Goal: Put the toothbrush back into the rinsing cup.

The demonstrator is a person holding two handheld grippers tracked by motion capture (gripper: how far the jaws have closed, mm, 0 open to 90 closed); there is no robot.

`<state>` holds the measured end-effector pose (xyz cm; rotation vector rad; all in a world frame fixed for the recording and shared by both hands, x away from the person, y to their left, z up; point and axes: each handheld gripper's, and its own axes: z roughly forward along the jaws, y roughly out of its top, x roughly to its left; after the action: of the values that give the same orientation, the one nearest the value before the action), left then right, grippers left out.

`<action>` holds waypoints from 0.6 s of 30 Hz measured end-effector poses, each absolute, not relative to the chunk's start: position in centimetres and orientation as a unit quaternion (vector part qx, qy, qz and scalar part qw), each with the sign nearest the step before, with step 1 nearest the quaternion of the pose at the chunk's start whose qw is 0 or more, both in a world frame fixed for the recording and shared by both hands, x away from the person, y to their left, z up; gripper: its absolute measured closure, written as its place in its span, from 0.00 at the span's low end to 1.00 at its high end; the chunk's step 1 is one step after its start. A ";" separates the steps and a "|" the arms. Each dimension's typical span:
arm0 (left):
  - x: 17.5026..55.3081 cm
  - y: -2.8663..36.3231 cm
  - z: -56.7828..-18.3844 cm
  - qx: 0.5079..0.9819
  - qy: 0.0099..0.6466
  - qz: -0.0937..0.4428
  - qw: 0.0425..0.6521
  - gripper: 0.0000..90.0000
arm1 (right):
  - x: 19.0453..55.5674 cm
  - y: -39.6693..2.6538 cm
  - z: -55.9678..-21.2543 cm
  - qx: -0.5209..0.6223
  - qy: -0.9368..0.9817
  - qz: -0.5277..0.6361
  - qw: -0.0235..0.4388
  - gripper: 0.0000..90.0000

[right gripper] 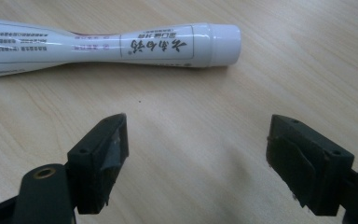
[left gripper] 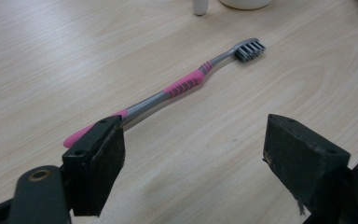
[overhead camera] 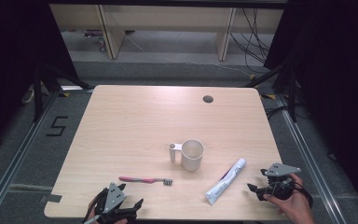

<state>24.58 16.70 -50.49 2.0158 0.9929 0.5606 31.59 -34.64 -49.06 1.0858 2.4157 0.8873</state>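
A pink and grey toothbrush (overhead camera: 145, 179) (left gripper: 177, 87) lies flat on the wooden table (overhead camera: 135, 121), bristles pointing right toward a white cup (overhead camera: 192, 154) with a side handle. A white toothpaste tube (overhead camera: 225, 181) (right gripper: 98, 45) lies to the cup's lower right, cap end up and to the right. My left gripper (overhead camera: 123, 200) (left gripper: 193, 158) is open at the table's front left, just short of the toothbrush's handle end. At the front right my right gripper (overhead camera: 257, 182) (right gripper: 196, 158) is also open, facing the tube from its right, with bare table between the jaws.
A round cable hole (overhead camera: 208, 99) sits near the table's far edge. Beyond the table are a grey floor, wooden shelf legs and loose cables. A black "5" (overhead camera: 56, 126) is marked on the floor at the left.
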 end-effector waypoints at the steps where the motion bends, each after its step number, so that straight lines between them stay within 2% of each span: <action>1: 24.6 16.6 -50.6 0.793 0.399 0.220 0.404 0.23 | 31.7 -34.7 -49.1 0.375 0.853 0.317 0.180 0.24; 18: 24.6 16.7 -50.5 0.803 0.392 0.221 0.391 0.23 | 31.8 -34.8 -49.1 0.362 0.855 0.324 0.183 0.22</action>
<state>24.61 16.70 -50.54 2.0389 0.9965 0.5610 31.84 -34.81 -49.09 1.0209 2.4116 0.9130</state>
